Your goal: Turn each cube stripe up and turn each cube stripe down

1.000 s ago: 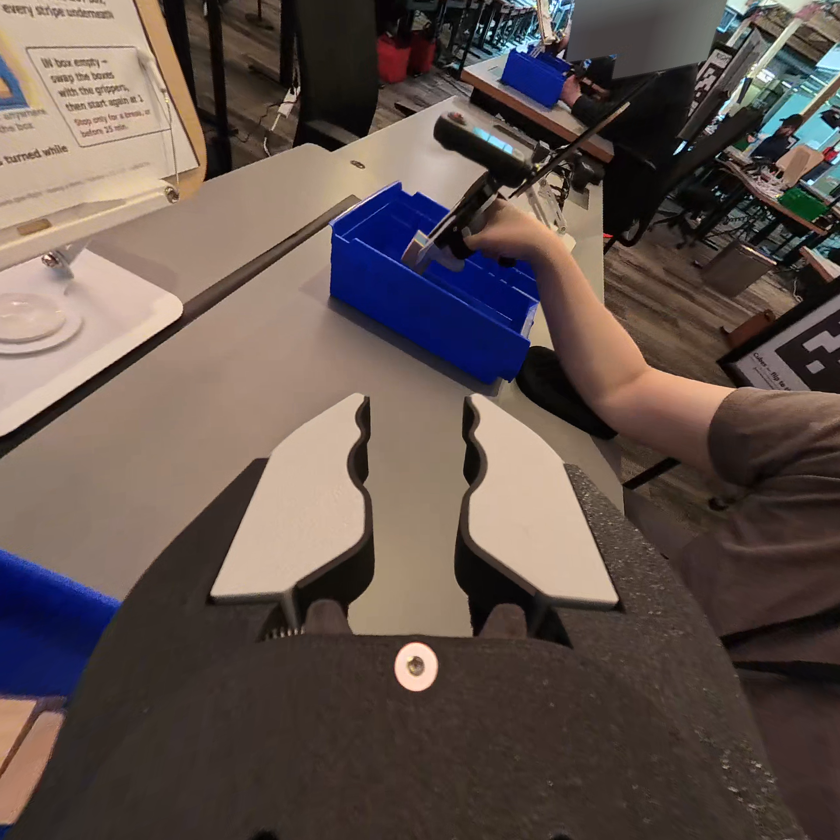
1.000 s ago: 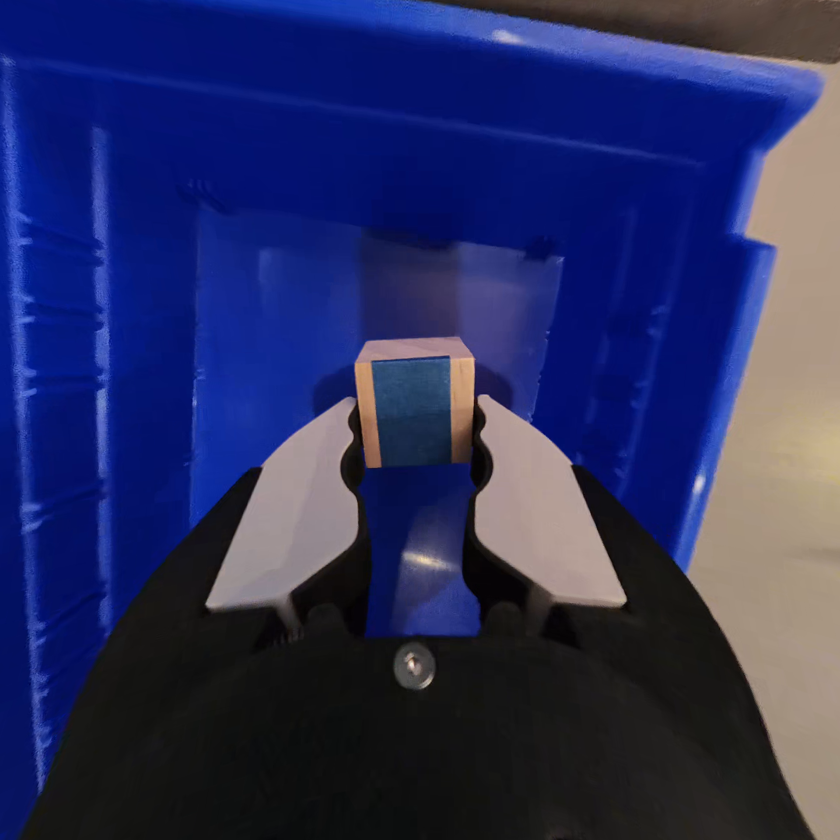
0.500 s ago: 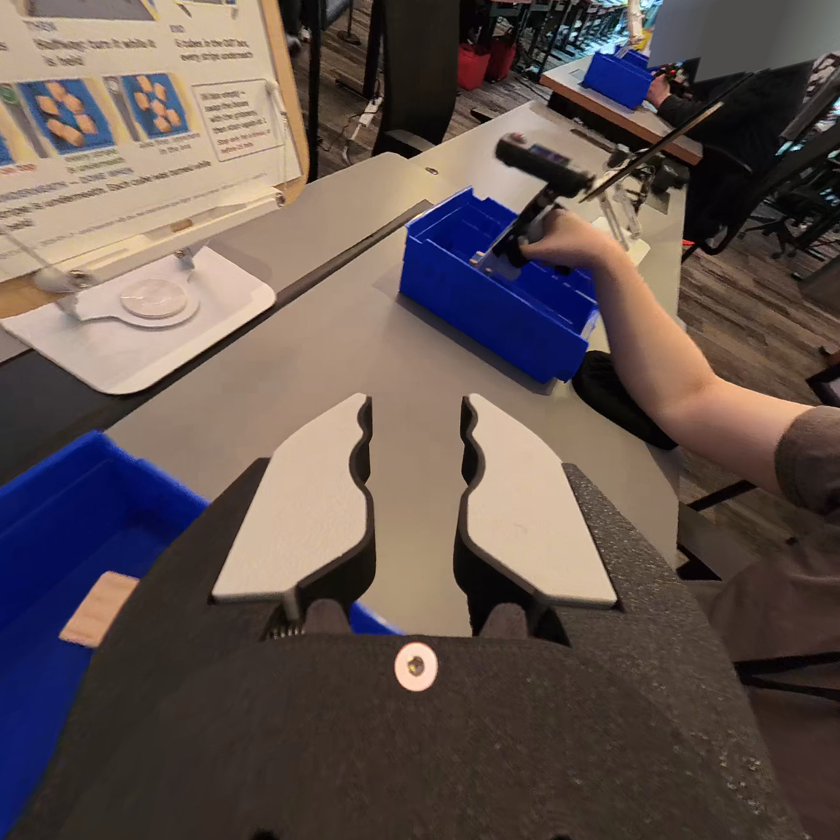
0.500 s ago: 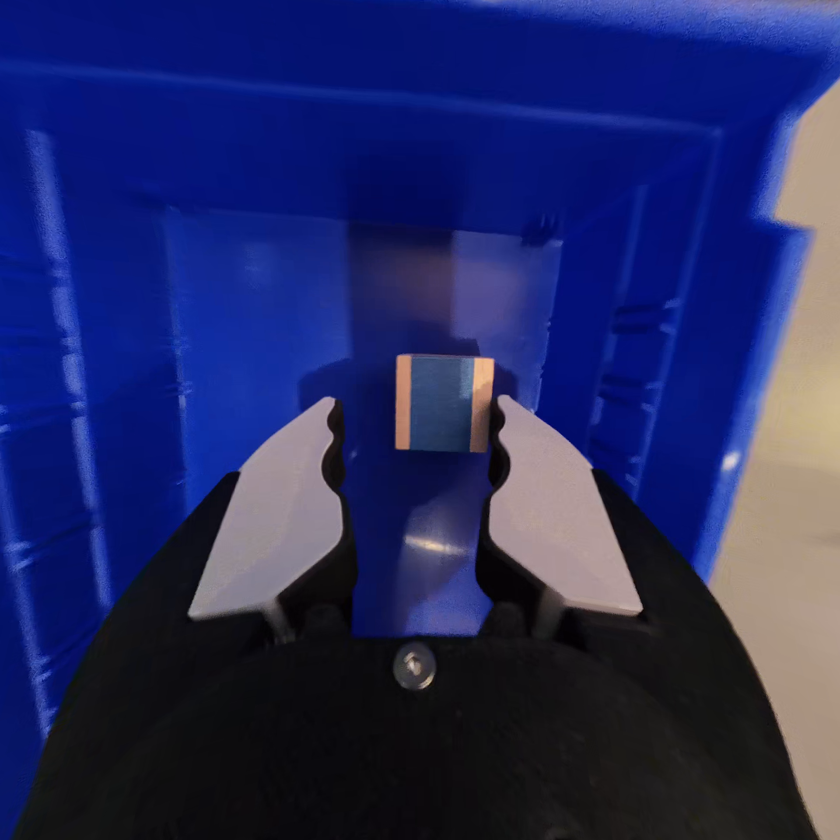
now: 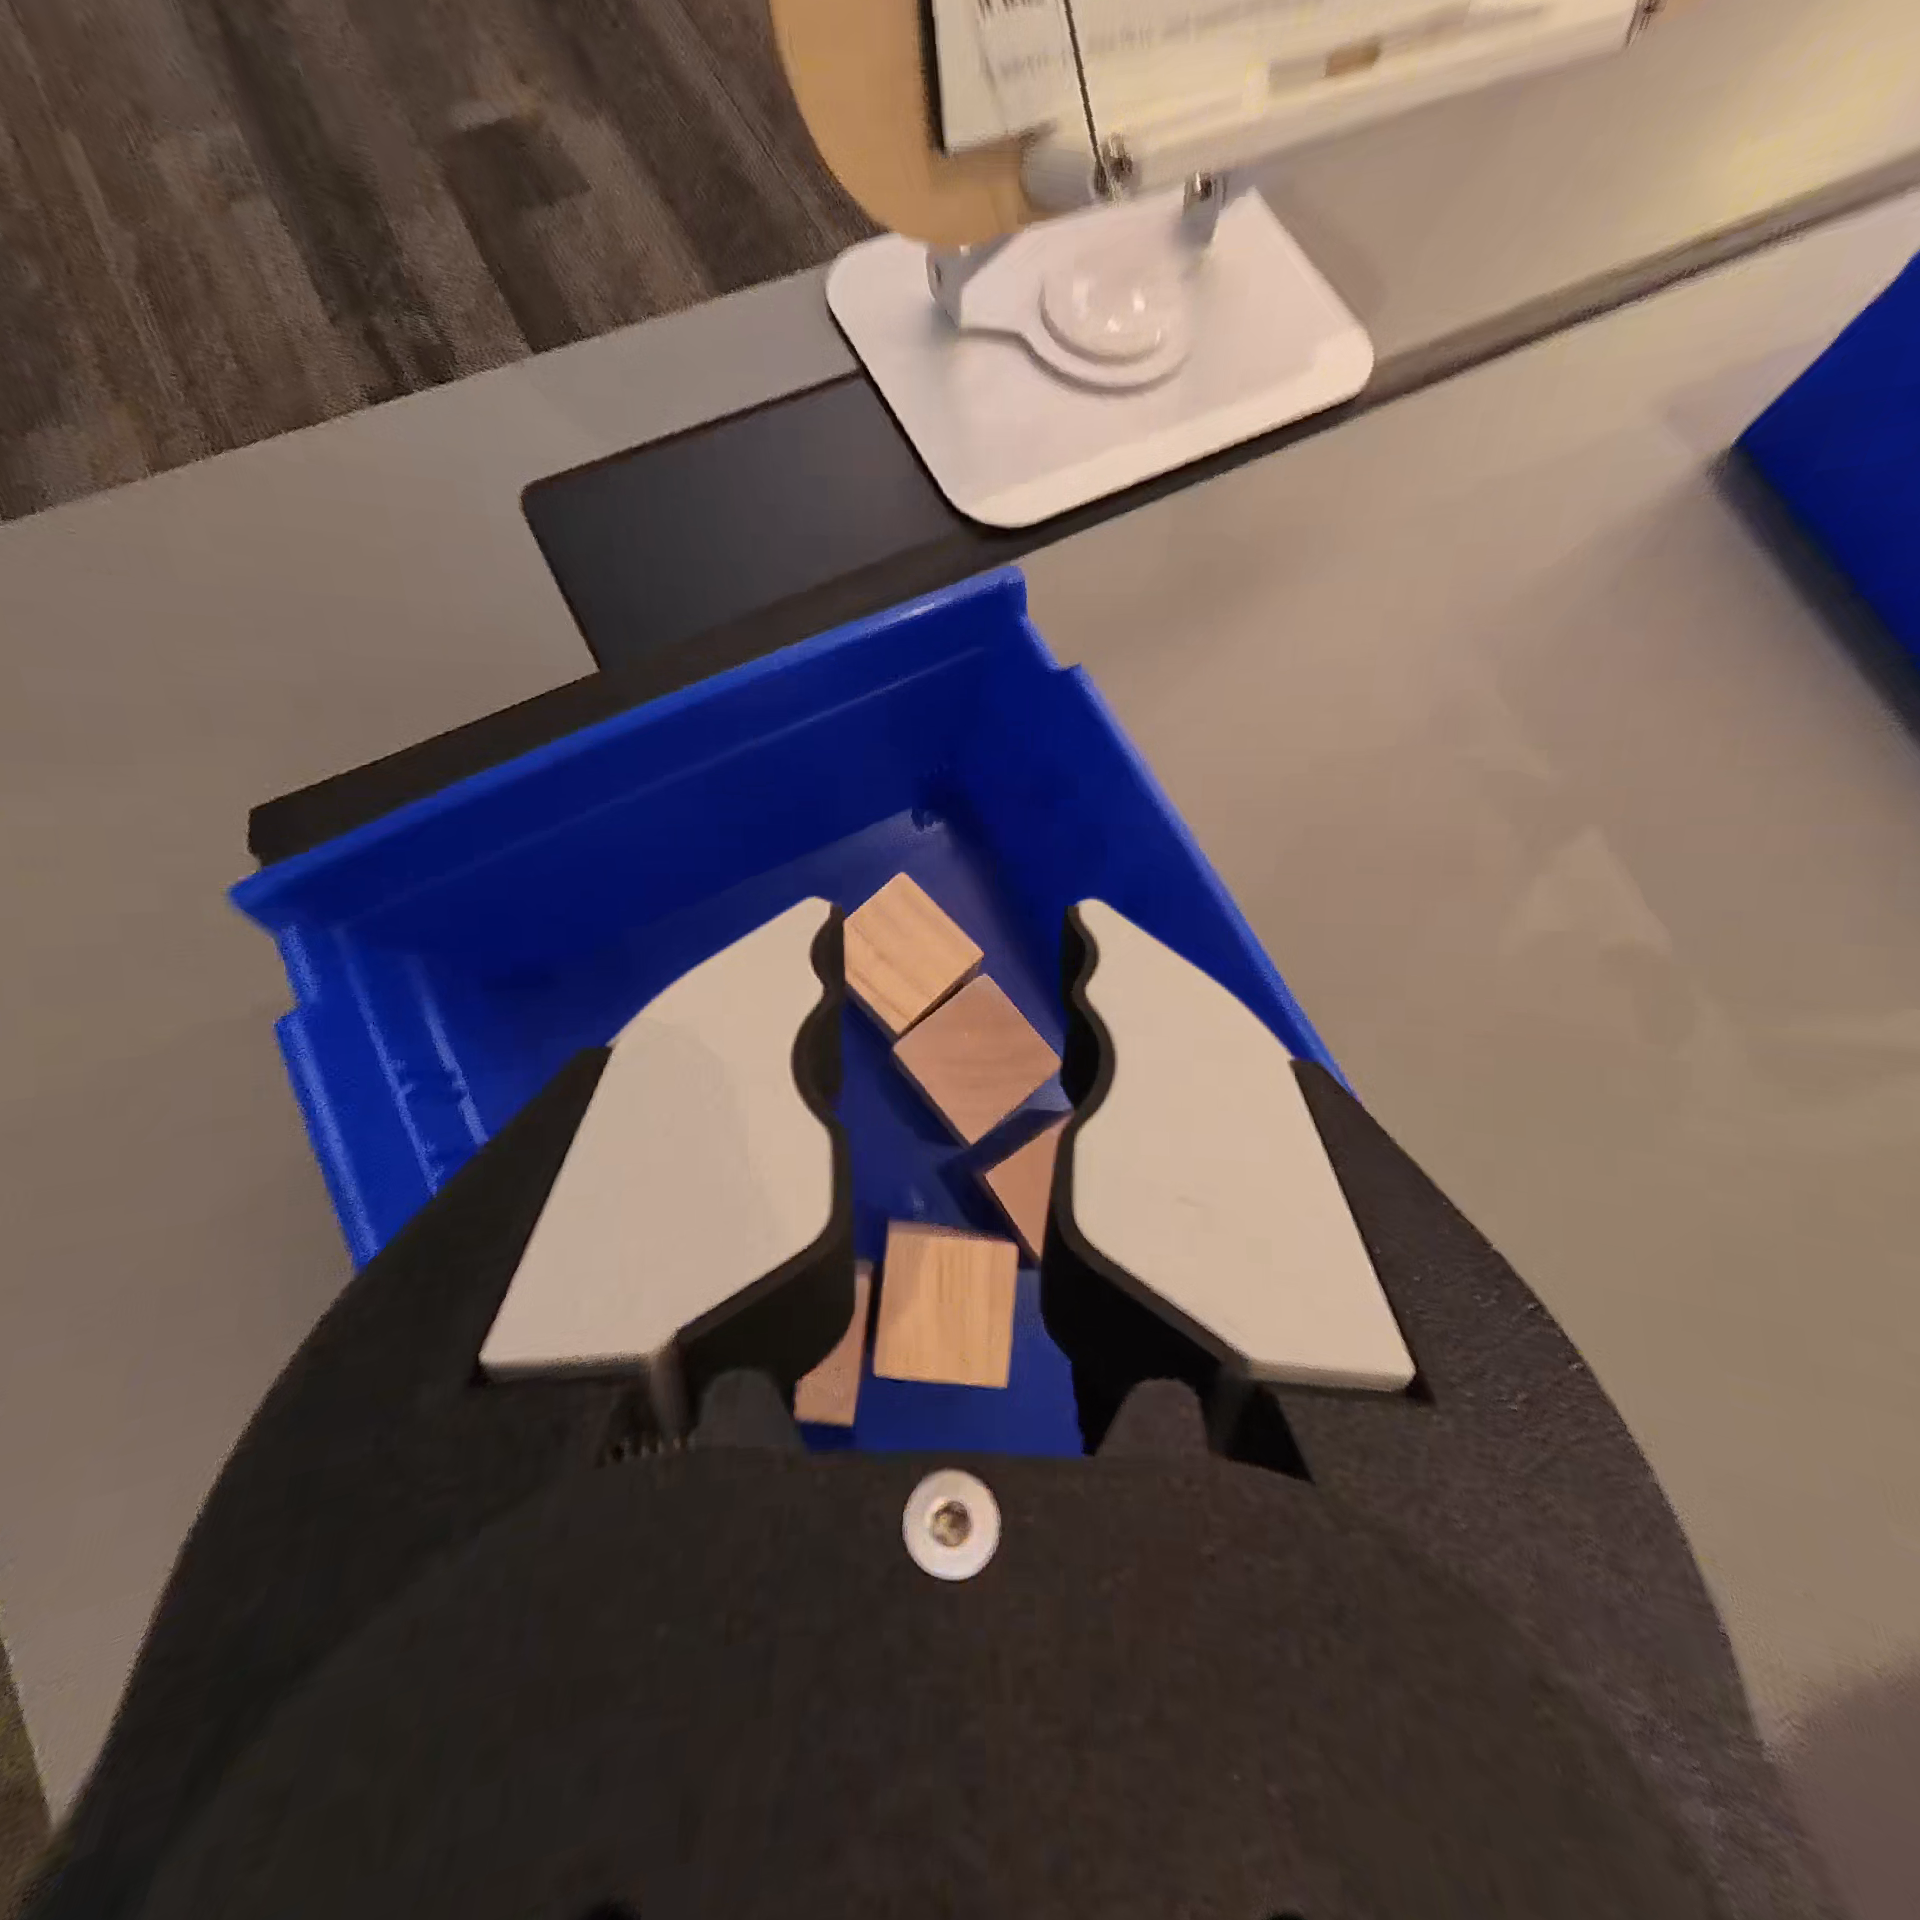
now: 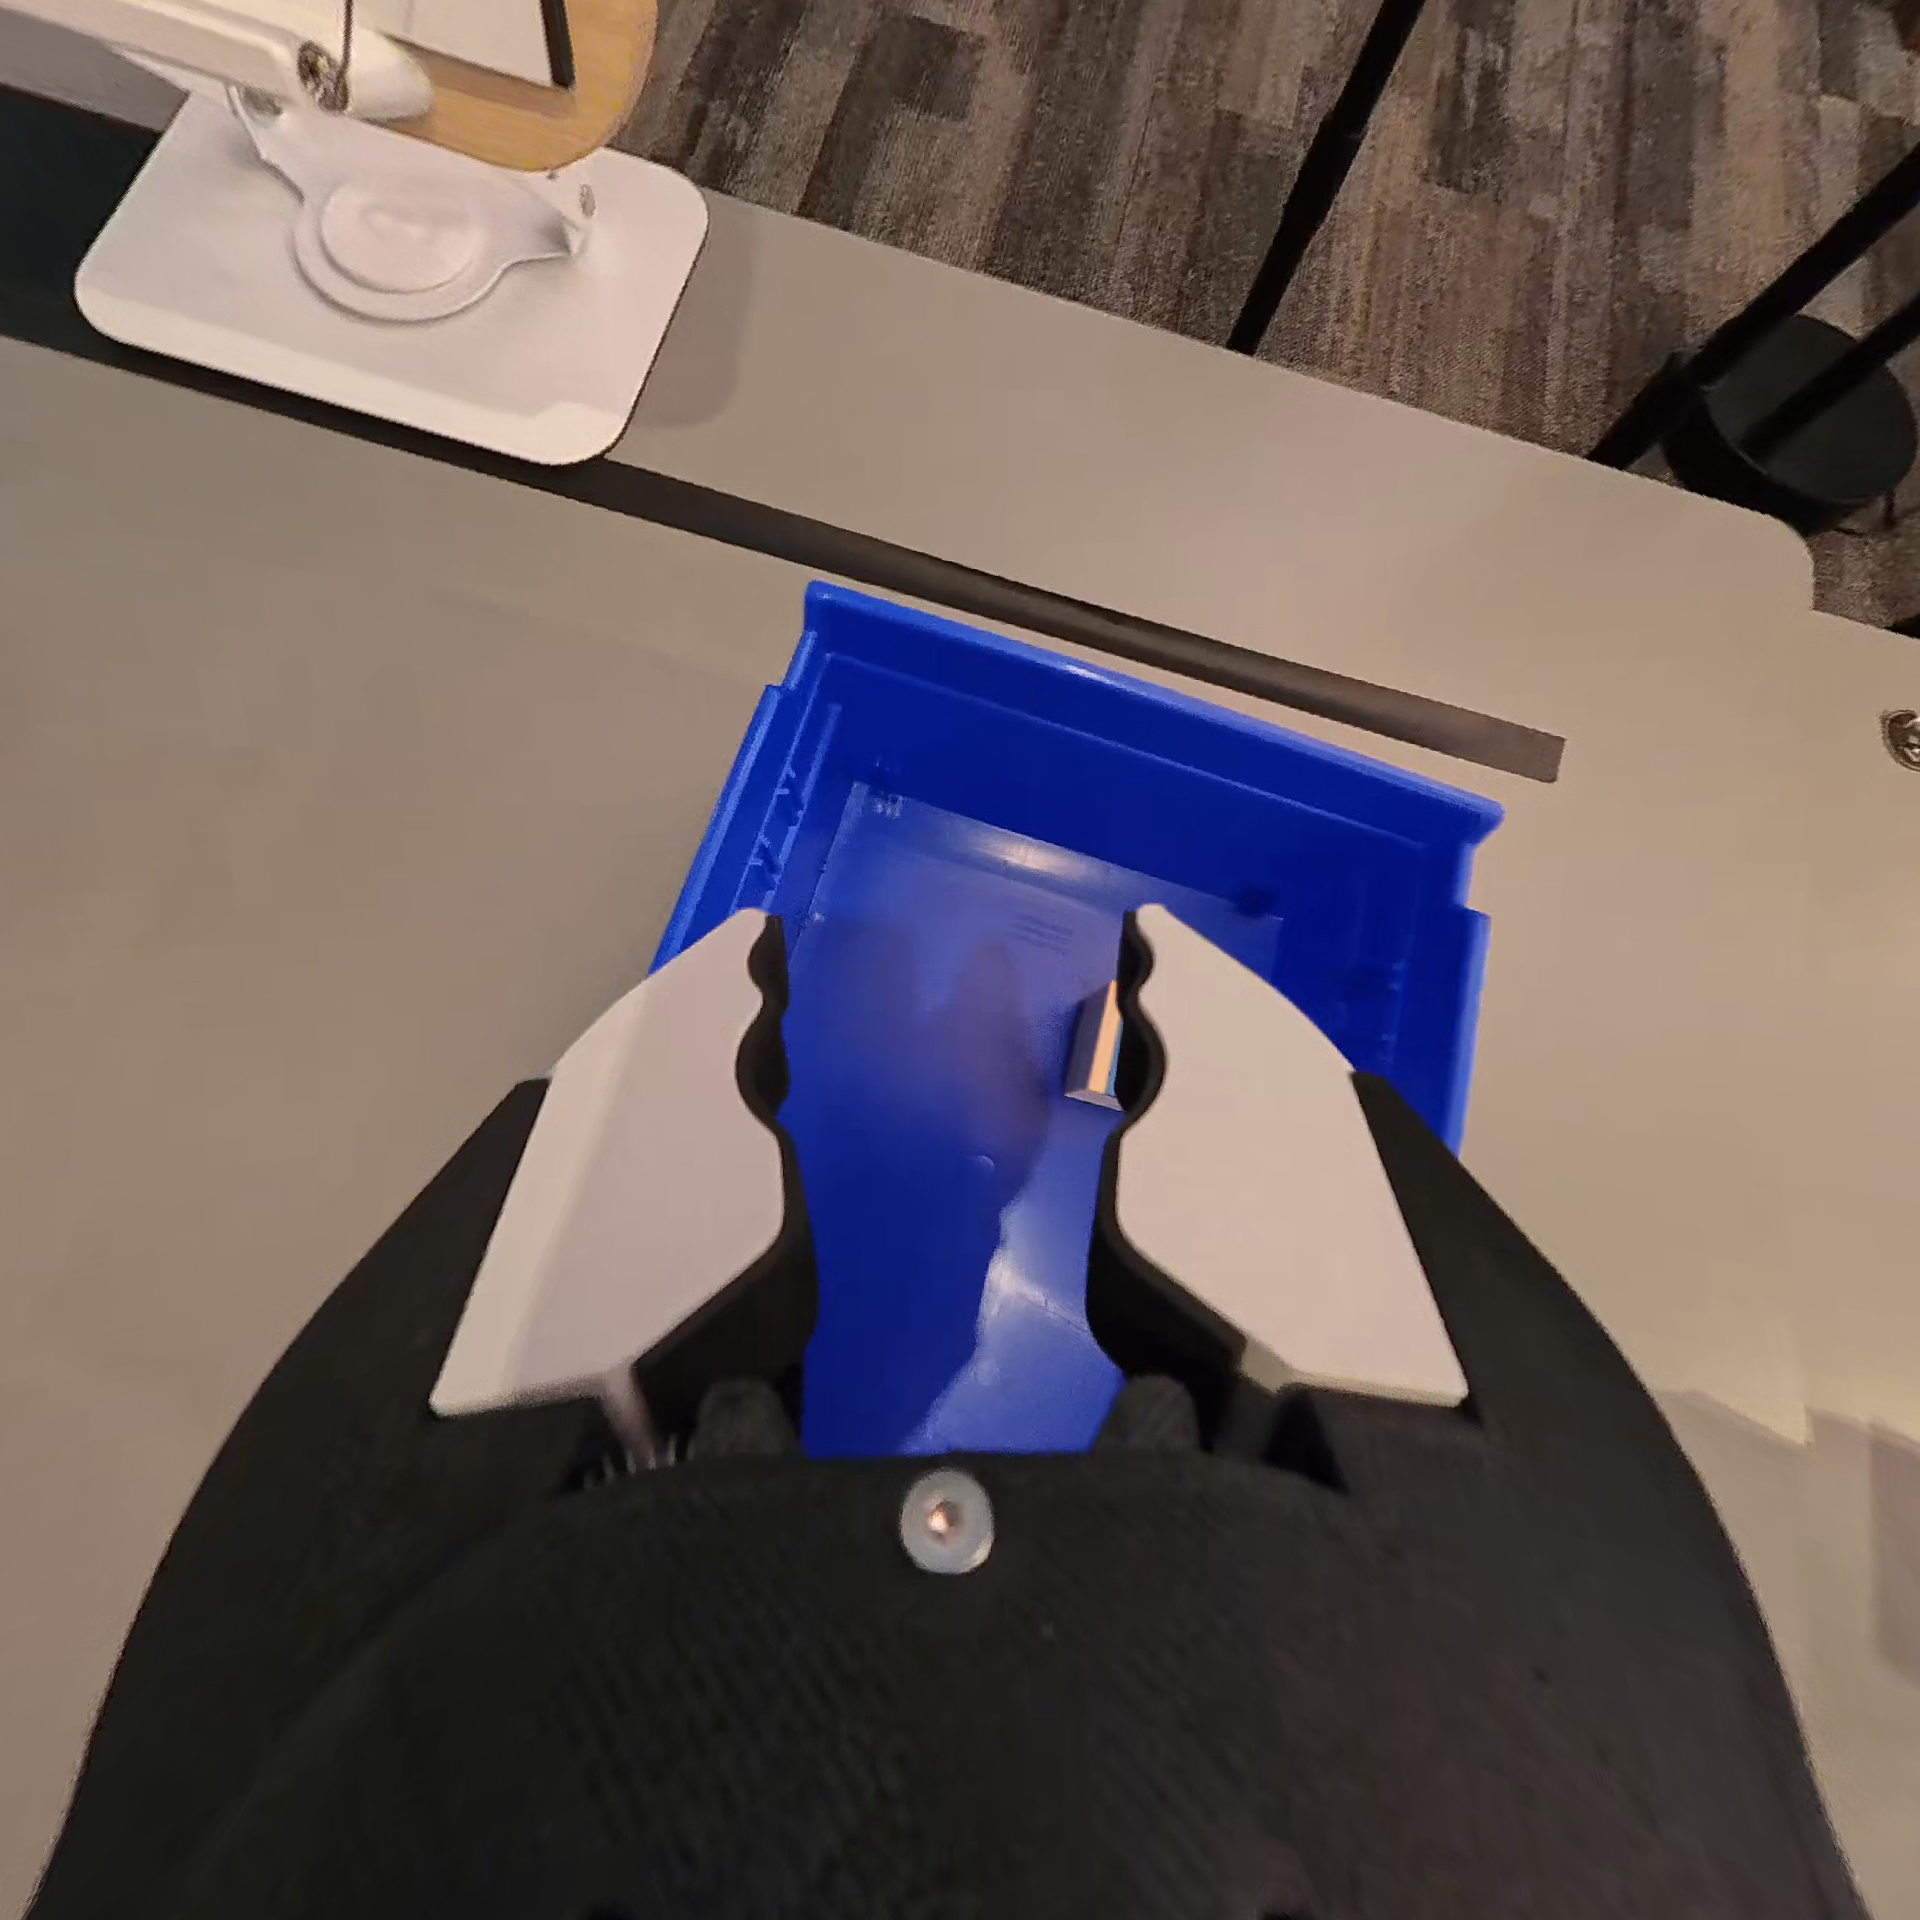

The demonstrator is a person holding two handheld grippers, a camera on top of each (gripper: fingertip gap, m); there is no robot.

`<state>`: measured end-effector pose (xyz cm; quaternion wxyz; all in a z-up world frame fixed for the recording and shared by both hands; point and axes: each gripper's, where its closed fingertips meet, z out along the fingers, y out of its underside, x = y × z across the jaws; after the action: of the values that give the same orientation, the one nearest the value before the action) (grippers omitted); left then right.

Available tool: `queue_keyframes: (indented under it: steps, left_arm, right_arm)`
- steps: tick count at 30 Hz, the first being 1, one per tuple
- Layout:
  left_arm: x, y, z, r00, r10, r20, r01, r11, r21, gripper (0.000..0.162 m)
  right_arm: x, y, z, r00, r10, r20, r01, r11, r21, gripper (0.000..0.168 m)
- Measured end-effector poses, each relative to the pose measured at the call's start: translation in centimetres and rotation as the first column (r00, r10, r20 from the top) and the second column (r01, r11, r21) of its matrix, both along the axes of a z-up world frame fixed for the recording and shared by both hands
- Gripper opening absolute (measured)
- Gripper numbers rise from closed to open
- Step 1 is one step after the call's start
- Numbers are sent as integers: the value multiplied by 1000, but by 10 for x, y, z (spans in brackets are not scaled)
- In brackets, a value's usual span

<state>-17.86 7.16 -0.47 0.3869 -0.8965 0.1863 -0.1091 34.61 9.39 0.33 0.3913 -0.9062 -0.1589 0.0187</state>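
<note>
right gripper (image 6: 948,1023): spread, released striped wooden cube (image 6: 1096,1049) at 1 o'clock, lifted | left gripper (image 5: 948,1023): spread, now over blue plastic bin (image 5: 644,821) | next cube

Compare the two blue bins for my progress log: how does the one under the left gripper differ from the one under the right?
The left blue bin holds several wooden cubes, all plain wood on the faces that show, no stripe visible. The right blue bin shows one cube, mostly hidden behind a finger. The left bin's cubes cluster toward one corner; the right bin's floor is largely bare. Both are the same blue plastic, on the grey table, each under open jaws.
</note>
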Motion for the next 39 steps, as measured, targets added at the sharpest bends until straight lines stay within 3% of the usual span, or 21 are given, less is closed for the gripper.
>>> queue_keyframes:
  steps: [3,7,16,20,24,28,39]
  left_arm:
    - [3,14,-36,999,1,-44,-6,996,-94,44]
    - [4,27,-82,994,97,-50,-107,960,-259,47]
    - [-12,32,-119,916,212,-340,-316,904,-287,73]
    - [-12,25,-136,919,221,-327,-342,859,-381,76]
    - [-7,23,-141,944,246,-221,-324,827,-461,63]
    - [-16,22,-140,943,243,-228,-325,823,-465,51]
    - [-21,22,-136,960,193,-203,-269,841,-470,47]
  right_arm:
    - [-3,1,-10,1000,12,24,-12,999,-32,63]
    - [-7,2,-16,999,23,35,-21,998,-51,63]
    - [-16,2,-26,995,59,85,-52,995,-89,63]
    - [-20,1,-31,990,80,112,-68,992,-107,63]
    - [-26,1,-33,988,94,121,-80,990,-113,63]
    - [-30,0,-36,985,108,132,-92,988,-124,62]
    - [-37,-1,-41,978,134,157,-112,984,-138,62]
